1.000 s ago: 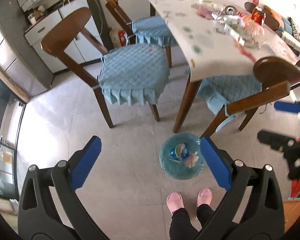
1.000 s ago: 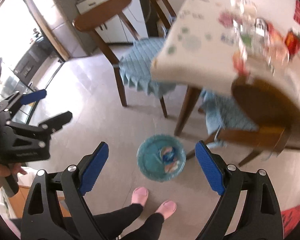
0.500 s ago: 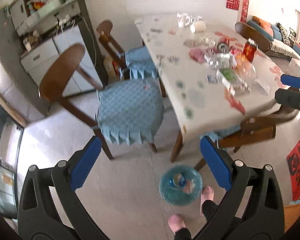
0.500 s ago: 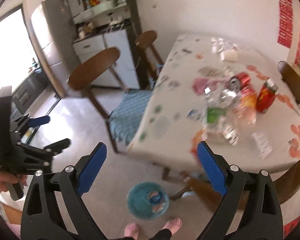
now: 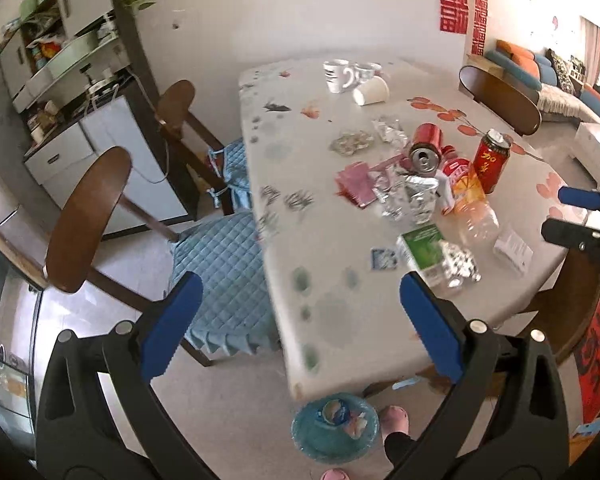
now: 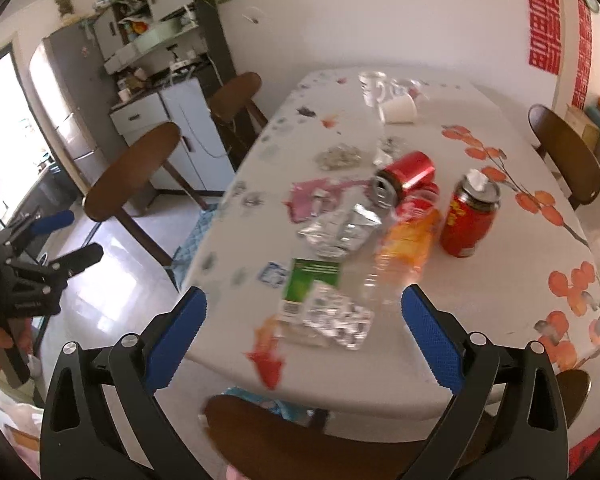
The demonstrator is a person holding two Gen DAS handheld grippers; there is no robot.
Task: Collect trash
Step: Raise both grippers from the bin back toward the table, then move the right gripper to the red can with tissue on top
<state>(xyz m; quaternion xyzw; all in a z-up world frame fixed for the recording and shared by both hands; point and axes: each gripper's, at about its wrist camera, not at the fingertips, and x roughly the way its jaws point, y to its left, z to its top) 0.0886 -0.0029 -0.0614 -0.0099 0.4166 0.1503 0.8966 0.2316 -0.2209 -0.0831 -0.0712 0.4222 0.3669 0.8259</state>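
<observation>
Trash lies on the white table point(image 6: 480, 280): a tipped red can point(image 6: 404, 178), an upright red can point(image 6: 470, 220), a clear plastic bottle with an orange label point(image 6: 404, 252), silver foil wrappers point(image 6: 340, 228), a green carton point(image 6: 310, 284) and a crumpled wrapper point(image 6: 336, 316). My right gripper point(image 6: 304, 336) is open and empty above the table's near edge, over the carton. My left gripper point(image 5: 300, 324) is open and empty above the table's left corner. A teal trash bin point(image 5: 334, 428) with some trash inside stands on the floor under the table's edge.
Wooden chairs with blue cushions point(image 5: 224, 276) stand left of the table; another chair back point(image 6: 300, 440) is right below my right gripper. White mugs and a paper cup point(image 5: 370, 90) sit at the table's far end. Cabinets line the far left wall.
Both grippers have lifted from looking down at the floor bin and now face the table top. The trash on the table has come into full view. Both stay open.
</observation>
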